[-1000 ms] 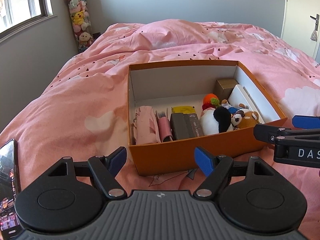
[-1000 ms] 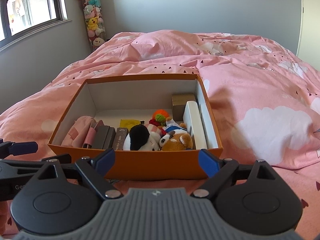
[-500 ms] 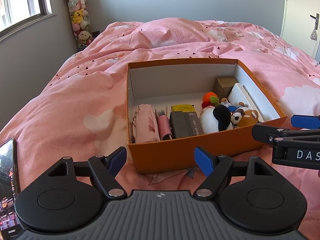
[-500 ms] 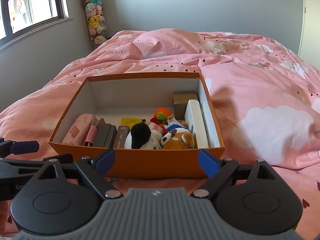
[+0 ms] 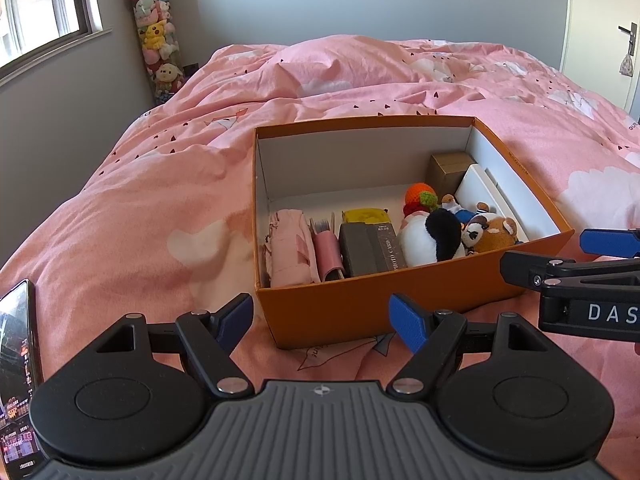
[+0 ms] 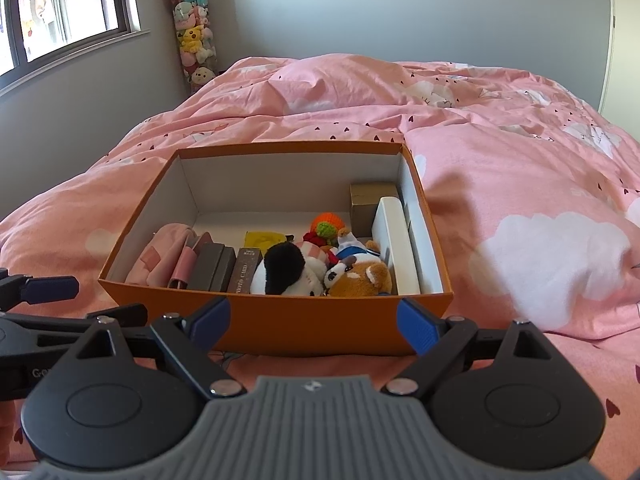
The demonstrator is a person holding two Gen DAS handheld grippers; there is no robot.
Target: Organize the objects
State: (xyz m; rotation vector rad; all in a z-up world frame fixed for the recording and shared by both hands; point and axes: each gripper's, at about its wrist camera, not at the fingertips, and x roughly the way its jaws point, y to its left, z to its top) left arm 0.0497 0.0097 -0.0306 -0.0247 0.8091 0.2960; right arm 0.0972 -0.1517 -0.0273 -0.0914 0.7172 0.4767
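a pink duvet (image 5: 168,184) is covering the bed. a phone (image 5: 16,368) is lying on it at the near left, screen lit. a tall tube of plush toys (image 6: 192,36) is standing in the corner by the window (image 6: 60,4). a door handle (image 5: 630,38) is showing at far right.

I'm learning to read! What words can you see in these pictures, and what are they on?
"PHOTO CARD": on the dark box inside the orange box.
"DAS", cut off by the frame: on the right gripper.
"Ge", cut off: on the left gripper.
Phone screen: too small to read.
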